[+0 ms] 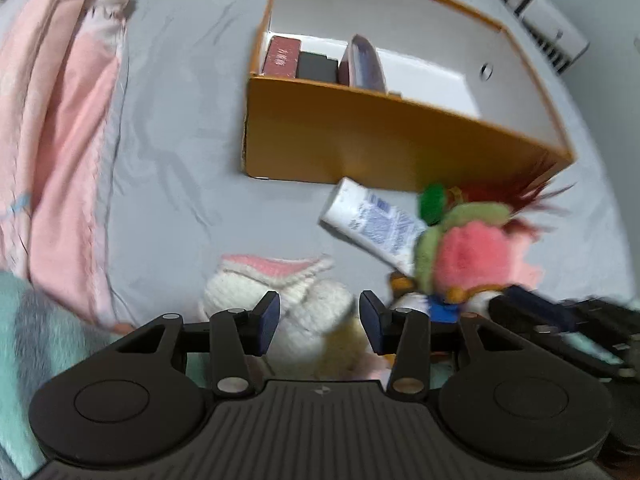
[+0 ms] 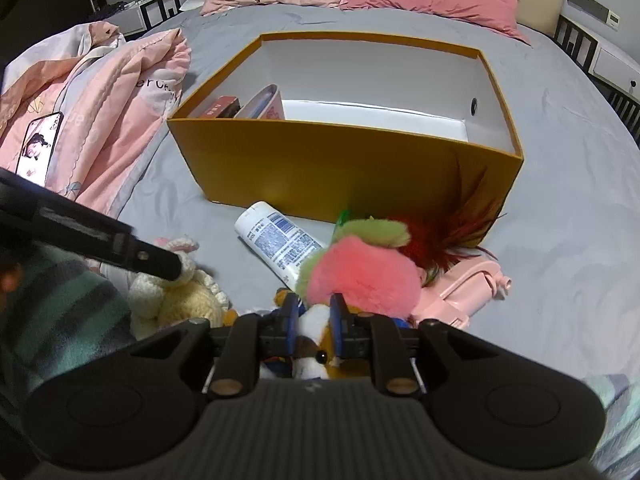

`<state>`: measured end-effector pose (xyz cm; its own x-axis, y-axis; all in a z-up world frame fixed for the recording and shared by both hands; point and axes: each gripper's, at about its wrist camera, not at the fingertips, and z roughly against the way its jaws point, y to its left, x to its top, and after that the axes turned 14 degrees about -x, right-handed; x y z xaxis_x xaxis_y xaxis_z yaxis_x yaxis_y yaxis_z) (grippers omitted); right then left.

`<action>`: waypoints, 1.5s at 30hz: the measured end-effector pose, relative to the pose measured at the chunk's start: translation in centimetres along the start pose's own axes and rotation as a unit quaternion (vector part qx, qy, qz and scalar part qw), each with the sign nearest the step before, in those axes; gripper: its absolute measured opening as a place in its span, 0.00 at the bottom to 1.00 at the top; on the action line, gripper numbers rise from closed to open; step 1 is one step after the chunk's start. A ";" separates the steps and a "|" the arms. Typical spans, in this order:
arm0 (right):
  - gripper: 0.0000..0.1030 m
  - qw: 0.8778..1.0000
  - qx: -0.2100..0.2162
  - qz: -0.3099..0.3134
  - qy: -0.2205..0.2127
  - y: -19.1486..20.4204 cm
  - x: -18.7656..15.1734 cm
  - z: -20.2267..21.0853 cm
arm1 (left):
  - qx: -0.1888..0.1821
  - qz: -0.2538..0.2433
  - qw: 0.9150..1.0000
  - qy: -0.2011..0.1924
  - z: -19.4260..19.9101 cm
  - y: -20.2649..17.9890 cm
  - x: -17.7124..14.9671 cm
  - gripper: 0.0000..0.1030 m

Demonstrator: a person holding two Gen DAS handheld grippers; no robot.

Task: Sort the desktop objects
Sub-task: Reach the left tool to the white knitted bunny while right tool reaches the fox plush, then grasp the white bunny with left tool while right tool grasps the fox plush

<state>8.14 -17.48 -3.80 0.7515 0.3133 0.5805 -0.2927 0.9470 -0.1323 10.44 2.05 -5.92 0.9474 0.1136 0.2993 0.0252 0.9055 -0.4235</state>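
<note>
We see a matt orange cardboard box [image 2: 320,168] with smooth white inner walls, on a bed's creased grey cloth sheet [image 2: 560,240]. A fuzzy pink plush toy [image 2: 360,276], a knitted white woollen doll [image 1: 280,304] and a glossy white plastic tube [image 2: 276,236] lie nearby.
</note>
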 end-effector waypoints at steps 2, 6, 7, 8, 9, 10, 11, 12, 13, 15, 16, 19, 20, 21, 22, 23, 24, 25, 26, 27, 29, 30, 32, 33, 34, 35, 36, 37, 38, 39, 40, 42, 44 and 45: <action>0.18 1.000 0.003 0.000 0.002 -0.2 0.0 0.2 | 0.007 -0.016 1.000 0.012 -0.8 -0.4 -0.1 0.40; 0.34 0.999 0.027 -0.026 0.031 -1.0 -0.5 0.9 | 0.021 -0.044 0.999 0.017 -1.1 -0.9 -0.6 0.37; 0.36 0.998 0.029 -0.035 0.044 -1.2 -0.7 1.0 | 0.021 -0.047 0.999 0.017 -1.1 -1.0 -0.6 0.37; 0.36 0.997 0.027 -0.043 0.054 -1.3 -0.9 1.0 | 0.021 -0.049 0.998 0.017 -1.0 -1.0 -0.7 0.35; 0.36 0.996 0.021 -0.051 0.064 -1.4 -1.2 1.0 | 0.019 -0.052 0.998 0.016 -0.9 -1.0 -0.8 0.34; 0.36 0.995 0.014 -0.060 0.080 -1.6 -1.4 0.8 | 0.014 -0.058 0.998 0.009 -0.6 -1.0 -1.0 0.33; 0.36 0.992 0.011 -0.073 0.098 -1.8 -1.7 0.7 | 0.007 -0.066 0.998 0.000 -0.3 -1.2 -1.1 0.32; 0.37 0.989 0.019 -0.089 0.116 -2.1 -1.9 0.5 | 0.001 -0.077 0.997 -0.009 -0.1 -1.4 -1.3 0.32; 0.39 0.985 0.030 -0.107 0.131 -2.3 -2.3 0.2 | -0.007 -0.092 0.996 -0.019 0.2 -1.7 -1.4 0.32; 0.40 0.984 0.024 -0.117 0.134 -2.1 -2.6 -0.1 | -0.026 -0.134 0.990 -0.038 0.8 -2.8 -1.6 0.32; 0.41 0.984 0.016 -0.117 0.134 -1.9 -2.6 -0.2 | -0.033 -0.157 0.986 -0.047 1.1 -3.5 -1.7 0.32; 0.54 0.981 0.015 -0.133 0.137 -1.4 -2.2 -1.1 | -0.033 -0.218 0.973 -0.065 1.4 -4.7 -2.1 0.32; 0.56 0.981 0.013 -0.136 0.139 -1.2 -2.0 -1.4 | -0.033 -0.221 0.973 -0.060 1.2 -4.6 -2.1 0.32; 0.59 0.981 0.010 -0.137 0.137 -1.1 -1.8 -1.7 | -0.032 -0.217 0.974 -0.052 1.0 -4.2 -2.2 0.32; 0.60 0.981 0.004 -0.139 0.135 -0.8 -1.7 -2.1 | -0.027 -0.209 0.977 -0.043 0.7 -3.8 -2.2 0.32; 0.60 0.981 -0.003 -0.140 0.135 -0.6 -1.6 -2.4 | -0.022 -0.198 0.979 -0.032 0.5 -3.2 -2.3 0.32; 0.60 0.981 -0.008 -0.141 0.132 -0.5 -1.6 -2.7 | -0.018 -0.185 0.982 -0.019 0.3 -2.7 -2.4 0.32; 0.60 0.980 -0.007 -0.149 0.132 -0.5 -1.6 -3.0 | -0.013 -0.172 0.985 -0.008 0.3 -2.2 -2.6 0.32; 0.60 0.978 -0.005 -0.159 0.132 -0.6 -1.6 -3.2 | -0.003 -0.155 0.988 0.003 0.2 -1.7 -2.7 0.33; 0.60 0.977 -0.004 -0.170 0.129 -0.8 -1.6 -3.4 | -0.001 -0.138 0.990 0.008 0.3 -1.1 -2.9 0.33; 0.60 0.972 0.003 -0.197 0.127 -1.5 -1.5 -3.6 | -0.014 -0.103 0.994 0.015 0.6 -0.2 -3.1 0.34; 0.60 0.969 0.006 -0.213 0.128 -1.8 -1.4 -3.7 | -0.015 -0.087 0.996 0.019 0.7 0.2 -3.2 0.35; 0.60 0.964 0.010 -0.233 0.131 -2.4 -1.4 -4.0 | -0.014 -0.084 0.996 0.017 1.0 0.4 -3.7 0.35; 0.60 0.961 0.009 -0.242 0.134 -2.5 -1.3 -4.2 | -0.009 -0.084 0.996 0.016 1.1 0.2 -3.9 0.35; 0.60 0.959 0.005 -0.250 0.136 -2.6 -1.2 -4.4 | -0.006 -0.085 0.996 0.016 1.1 0.1 -4.0 0.35; 0.60 0.957 0.002 -0.257 0.136 -2.7 -1.2 -4.7 | -0.003 -0.085 0.996 0.015 1.1 0.1 -4.0 0.35; 0.60 0.954 0.001 -0.266 0.140 -2.8 -1.2 -5.1 | 0.000 -0.087 0.996 0.014 1.0 0.0 -4.1 0.35; 0.61 0.950 0.000 -0.277 0.142 -3.0 -1.2 -5.4 | 0.001 -0.090 0.996 0.014 0.8 0.0 -4.1 0.35; 0.61 0.948 0.001 -0.284 0.140 -3.2 -1.2 -5.6 | 0.001 -0.096 0.995 0.013 0.7 -0.2 -4.2 0.35; 0.61 0.947 0.002 -0.288 0.139 -3.2 -1.2 -5.8 | 0.000 -0.104 0.995 0.012 0.4 -0.5 -4.1 0.34; 0.59 0.947 0.002 -0.289 0.137 -3.3 -1.2 -5.8 | -0.003 -0.118 0.993 0.012 0.3 -0.7 -4.2 0.33; 0.52 0.951 0.002 -0.278 0.133 -3.3 -1.2 -5.7 | -0.014 -0.157 0.988 0.005 0.4 -1.4 -4.4 0.31; 0.50 0.957 0.010 -0.259 0.129 -3.3 -1.3 -5.3 | -0.025 -0.220 0.975 0.003 0.5 -2.7 -4.8 0.30; 0.49 0.961 0.012 -0.246 0.124 -3.3 -1.3 -4.9 | -0.028 -0.253 0.967 0.002 0.6 -3.3 -4.9 0.29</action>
<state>11.04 -20.61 -8.10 0.9195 -0.1618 0.3583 0.1226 0.9839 0.1298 5.48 -1.29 -5.45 0.8103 -0.3404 0.4770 0.5035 0.8209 -0.2695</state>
